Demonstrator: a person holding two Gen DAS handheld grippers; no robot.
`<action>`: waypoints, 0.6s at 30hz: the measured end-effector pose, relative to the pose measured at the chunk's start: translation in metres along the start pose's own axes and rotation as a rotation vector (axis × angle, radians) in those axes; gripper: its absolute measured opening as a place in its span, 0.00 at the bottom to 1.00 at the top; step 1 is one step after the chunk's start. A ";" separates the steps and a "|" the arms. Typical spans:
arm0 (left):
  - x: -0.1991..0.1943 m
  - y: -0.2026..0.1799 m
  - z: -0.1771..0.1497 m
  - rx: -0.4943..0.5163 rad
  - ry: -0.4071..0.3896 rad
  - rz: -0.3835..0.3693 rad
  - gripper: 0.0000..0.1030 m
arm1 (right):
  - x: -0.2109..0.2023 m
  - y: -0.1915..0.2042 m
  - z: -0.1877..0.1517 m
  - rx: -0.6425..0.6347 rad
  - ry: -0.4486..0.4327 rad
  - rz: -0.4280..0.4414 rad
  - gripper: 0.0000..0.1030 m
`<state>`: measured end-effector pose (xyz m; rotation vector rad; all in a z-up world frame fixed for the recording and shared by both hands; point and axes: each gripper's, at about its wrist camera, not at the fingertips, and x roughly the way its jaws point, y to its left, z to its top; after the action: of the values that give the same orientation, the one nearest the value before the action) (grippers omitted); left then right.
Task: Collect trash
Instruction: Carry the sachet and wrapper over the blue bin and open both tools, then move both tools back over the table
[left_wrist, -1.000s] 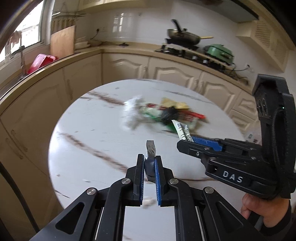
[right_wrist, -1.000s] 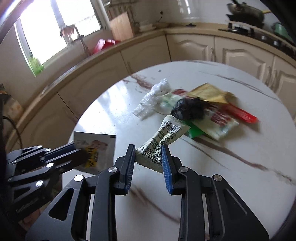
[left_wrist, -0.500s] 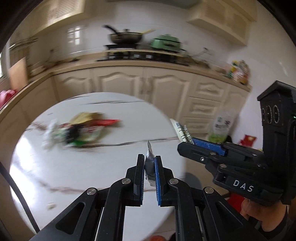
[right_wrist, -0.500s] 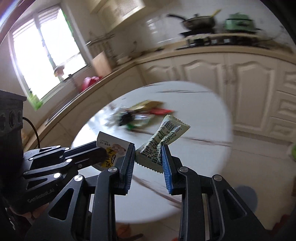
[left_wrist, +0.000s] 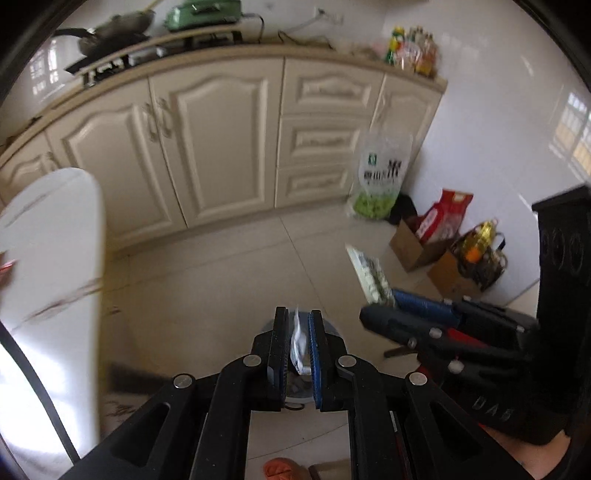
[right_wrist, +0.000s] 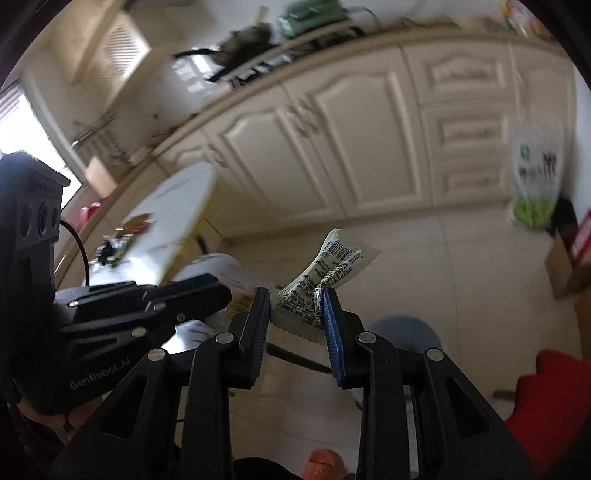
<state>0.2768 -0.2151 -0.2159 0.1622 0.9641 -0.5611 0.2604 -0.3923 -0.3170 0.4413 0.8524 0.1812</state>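
My left gripper (left_wrist: 298, 325) is shut on a small white wrapper (left_wrist: 298, 341), seen edge-on, held over the tiled floor above a grey round bin (left_wrist: 328, 332) mostly hidden behind the fingers. My right gripper (right_wrist: 297, 299) is shut on a white and green barcode wrapper (right_wrist: 325, 275); it also shows in the left wrist view (left_wrist: 371, 275), just right of my left gripper. In the right wrist view the left gripper (right_wrist: 207, 291) holds its wrapper (right_wrist: 229, 271) at the left. More trash (right_wrist: 122, 236) lies on the white round table (right_wrist: 173, 218).
Cream cabinets (left_wrist: 221, 140) run along the back, with a wok and green pot on top. A white and green bag (left_wrist: 380, 177), cardboard boxes (left_wrist: 413, 247) and bottles stand by the right wall. The table edge (left_wrist: 74, 258) is at the left. A blue-grey round shape (right_wrist: 402, 332) lies on the floor.
Both grippers have swung right, away from the table and over the floor, each still holding its wrapper. The trash pile has slid out to the left of view.
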 end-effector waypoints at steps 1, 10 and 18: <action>0.012 -0.001 0.004 0.001 0.019 -0.009 0.09 | 0.008 -0.012 -0.003 0.017 0.019 -0.004 0.27; 0.075 0.003 0.047 -0.013 0.084 0.068 0.34 | 0.067 -0.078 -0.024 0.114 0.135 -0.010 0.36; 0.042 -0.018 0.036 -0.012 0.019 0.110 0.46 | 0.048 -0.066 -0.024 0.117 0.097 -0.038 0.53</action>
<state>0.3121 -0.2593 -0.2275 0.2090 0.9709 -0.4529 0.2724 -0.4286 -0.3936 0.5287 0.9698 0.1184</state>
